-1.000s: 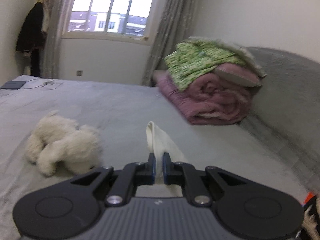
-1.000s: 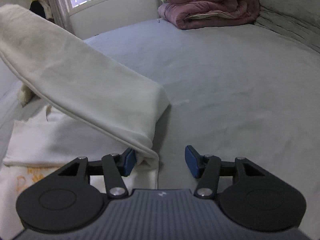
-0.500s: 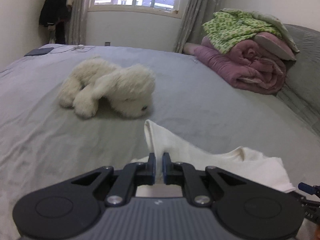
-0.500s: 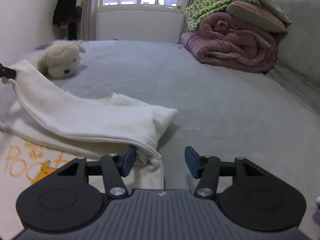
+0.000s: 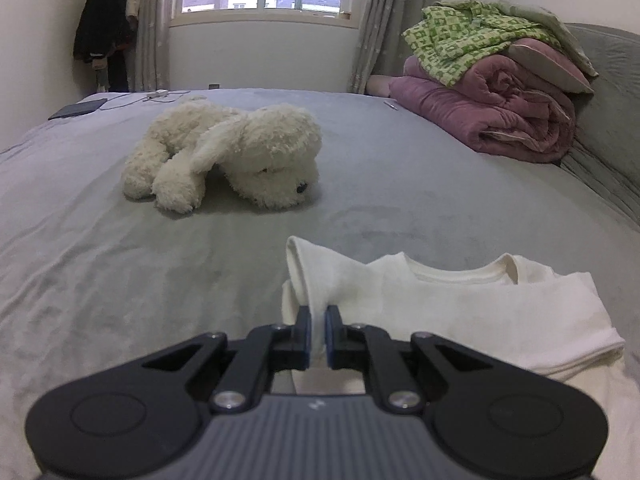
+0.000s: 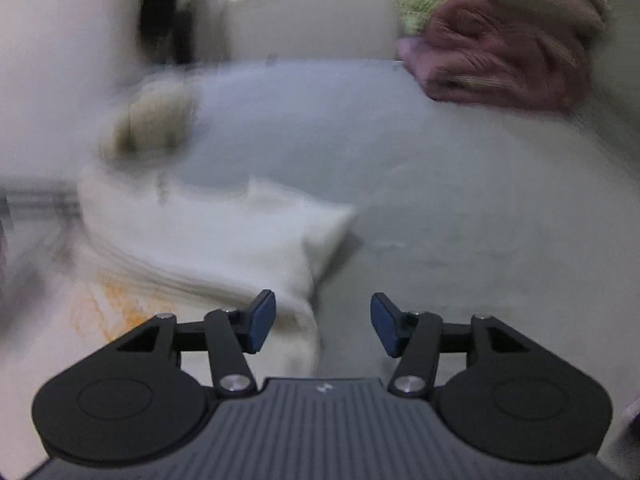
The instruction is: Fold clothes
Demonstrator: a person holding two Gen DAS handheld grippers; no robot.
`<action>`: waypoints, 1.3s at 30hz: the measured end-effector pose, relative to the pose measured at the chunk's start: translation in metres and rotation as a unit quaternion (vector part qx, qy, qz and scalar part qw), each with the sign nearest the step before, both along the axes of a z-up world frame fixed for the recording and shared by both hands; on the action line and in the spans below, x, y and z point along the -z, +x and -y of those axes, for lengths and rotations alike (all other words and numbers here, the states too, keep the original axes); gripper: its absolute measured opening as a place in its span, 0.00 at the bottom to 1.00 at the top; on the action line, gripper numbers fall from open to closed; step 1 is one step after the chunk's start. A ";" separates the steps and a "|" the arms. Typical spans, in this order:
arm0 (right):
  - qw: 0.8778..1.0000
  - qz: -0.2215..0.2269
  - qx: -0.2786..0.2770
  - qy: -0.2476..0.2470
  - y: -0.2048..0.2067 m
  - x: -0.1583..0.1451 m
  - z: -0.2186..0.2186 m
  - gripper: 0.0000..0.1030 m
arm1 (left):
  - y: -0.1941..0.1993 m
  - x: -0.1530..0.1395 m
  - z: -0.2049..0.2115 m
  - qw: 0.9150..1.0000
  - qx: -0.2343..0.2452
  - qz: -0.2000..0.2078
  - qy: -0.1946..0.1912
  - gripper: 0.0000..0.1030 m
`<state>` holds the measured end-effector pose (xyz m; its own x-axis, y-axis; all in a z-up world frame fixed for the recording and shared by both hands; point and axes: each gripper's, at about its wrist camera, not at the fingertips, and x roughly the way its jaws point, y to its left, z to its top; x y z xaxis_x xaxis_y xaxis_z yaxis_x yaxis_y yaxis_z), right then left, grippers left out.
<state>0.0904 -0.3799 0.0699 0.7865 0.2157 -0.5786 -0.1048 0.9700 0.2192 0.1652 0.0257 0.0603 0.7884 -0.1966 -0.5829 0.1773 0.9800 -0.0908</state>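
A cream T-shirt (image 5: 460, 304) lies on the grey bed (image 5: 120, 260), its upper part folded over with the neckline facing up. My left gripper (image 5: 317, 336) is shut on a raised fold of the shirt's left edge, low over the bed. The right wrist view is blurred by motion. There the shirt (image 5: 224, 248) shows an orange print (image 6: 108, 304) at the lower left. My right gripper (image 6: 323, 326) hangs over the shirt's right edge with its jaws closing. That edge lies below the gap by the left pad (image 6: 262, 326), and neither pad presses on it.
A white plush dog (image 5: 236, 160) lies on the bed beyond the shirt. At the back right a rolled pink quilt (image 5: 492, 120) carries a green garment (image 5: 480, 40). A dark tablet (image 5: 78, 108) with cables sits at the far left, and a dark coat (image 5: 102, 40) hangs beside the window.
My left gripper sank with the held fold, and the lifted part of the shirt now lies flat on the rest. My right gripper's jaws narrowed and it drew back; its view is blurred.
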 end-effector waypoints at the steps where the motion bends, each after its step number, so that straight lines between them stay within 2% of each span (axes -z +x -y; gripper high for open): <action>1: 0.999 0.005 0.013 0.041 0.004 0.000 0.007 0.13 | 0.000 0.000 0.000 1.000 0.001 0.001 -0.002 0.07; 2: 0.998 0.006 0.017 0.052 0.008 0.003 0.006 0.04 | 0.000 0.000 0.000 1.000 0.001 0.001 -0.003 0.07; 3: 0.998 0.009 0.014 0.052 0.012 0.007 0.001 0.04 | 0.000 0.000 0.000 1.000 0.001 0.002 -0.005 0.07; 7: 0.997 -0.015 -0.036 -0.073 0.027 0.033 -0.038 0.00 | -0.005 0.004 -0.003 1.000 -0.005 0.006 0.005 0.07; 10: 0.994 -0.018 -0.020 -0.110 0.030 0.044 -0.038 0.00 | -0.005 0.015 -0.006 1.000 -0.012 -0.005 0.013 0.07; 12: 0.987 -0.029 -0.003 -0.158 0.031 0.051 -0.039 0.00 | -0.005 0.021 -0.006 1.000 -0.011 -0.005 0.020 0.07; 13: 0.987 -0.028 -0.005 -0.156 0.030 0.053 -0.035 0.00 | -0.005 0.022 -0.006 1.000 -0.010 -0.004 0.017 0.07; 15: 0.992 -0.024 0.000 -0.122 0.030 0.046 -0.028 0.01 | -0.006 0.023 -0.007 1.000 -0.006 -0.002 0.015 0.07; 19: 0.998 0.016 0.004 -0.053 0.035 0.017 -0.021 0.02 | -0.007 0.023 -0.009 1.000 0.001 0.001 0.014 0.07; 20: 0.999 0.009 0.008 -0.033 0.043 0.015 -0.016 0.11 | -0.008 0.024 -0.009 1.000 0.003 0.002 0.014 0.07; 21: 1.000 -0.002 0.015 -0.011 0.053 0.014 -0.012 0.15 | -0.008 0.024 -0.010 1.000 0.005 0.003 0.016 0.07; 24: 0.993 -0.061 0.057 0.083 0.094 0.027 0.008 0.16 | -0.009 0.024 -0.007 1.000 0.011 0.007 0.028 0.07; 27: 0.980 -0.092 0.072 0.162 0.117 0.042 0.019 0.17 | -0.010 0.024 -0.007 0.999 0.014 0.009 0.028 0.07; 31: 0.984 -0.089 0.040 0.152 0.127 0.043 0.016 0.02 | -0.009 0.026 -0.011 1.000 0.016 0.008 0.020 0.07; 36: 0.987 -0.040 0.047 0.150 0.125 0.028 0.027 0.01 | -0.011 0.025 -0.013 1.000 0.014 0.010 0.011 0.07; 38: 0.986 -0.043 0.056 0.149 0.121 0.030 0.026 0.15 | -0.012 0.024 -0.014 1.000 0.015 0.012 0.010 0.07; 39: 0.985 -0.054 0.055 0.156 0.120 0.034 0.026 0.17 | -0.013 0.024 -0.014 1.000 0.016 0.013 0.009 0.07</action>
<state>0.2102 -0.4058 0.0364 0.7526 0.3123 -0.5798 0.0381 0.8583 0.5118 0.1527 0.0401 0.0360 0.7964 -0.2114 -0.5666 0.2099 0.9753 -0.0689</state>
